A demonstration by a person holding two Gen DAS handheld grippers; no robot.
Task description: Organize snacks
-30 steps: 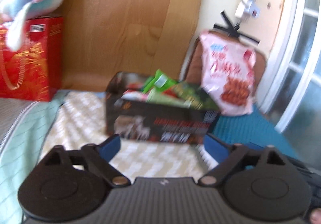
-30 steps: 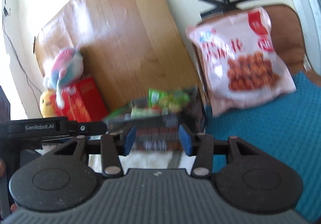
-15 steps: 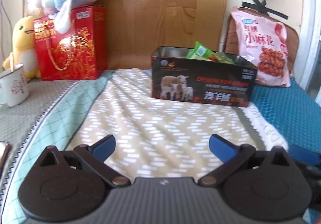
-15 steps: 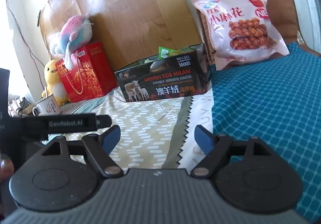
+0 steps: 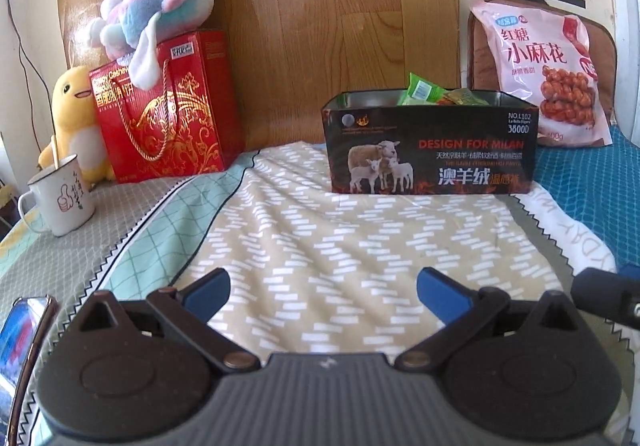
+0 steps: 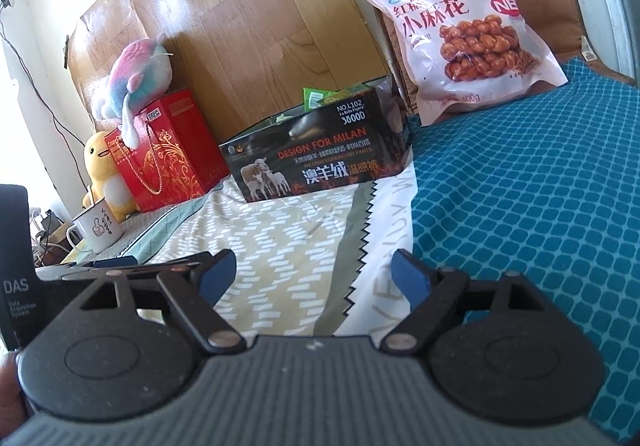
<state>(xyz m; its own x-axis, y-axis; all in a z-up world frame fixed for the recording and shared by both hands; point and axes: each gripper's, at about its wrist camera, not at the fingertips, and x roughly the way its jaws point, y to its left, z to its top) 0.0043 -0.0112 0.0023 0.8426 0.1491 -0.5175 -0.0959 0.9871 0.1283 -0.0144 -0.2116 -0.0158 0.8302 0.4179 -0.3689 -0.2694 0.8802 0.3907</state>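
Observation:
A black open-top box (image 5: 432, 150) printed with sheep stands at the back of the bed, with green snack packets (image 5: 424, 92) poking above its rim. Behind it to the right, a big pink snack bag (image 5: 540, 66) leans on a brown cushion. My left gripper (image 5: 324, 292) hangs open over the beige patterned blanket, well short of the box, with nothing between its fingers. In the right wrist view the same box (image 6: 320, 154) and pink bag (image 6: 468, 34) show; my right gripper (image 6: 316, 280) is empty and its jaws are still opening.
A red gift bag (image 5: 164, 110) with a pastel plush (image 5: 160, 6) on top stands at the back left, beside a yellow duck toy (image 5: 74, 114) and a white mug (image 5: 60, 198). A phone (image 5: 20, 330) lies at the left edge. Teal cover (image 6: 528, 206) spreads right.
Both grippers pulled back from the box and sank toward the blanket; the box now looks smaller and farther. The right jaws spread wider. The left jaws stayed wide.

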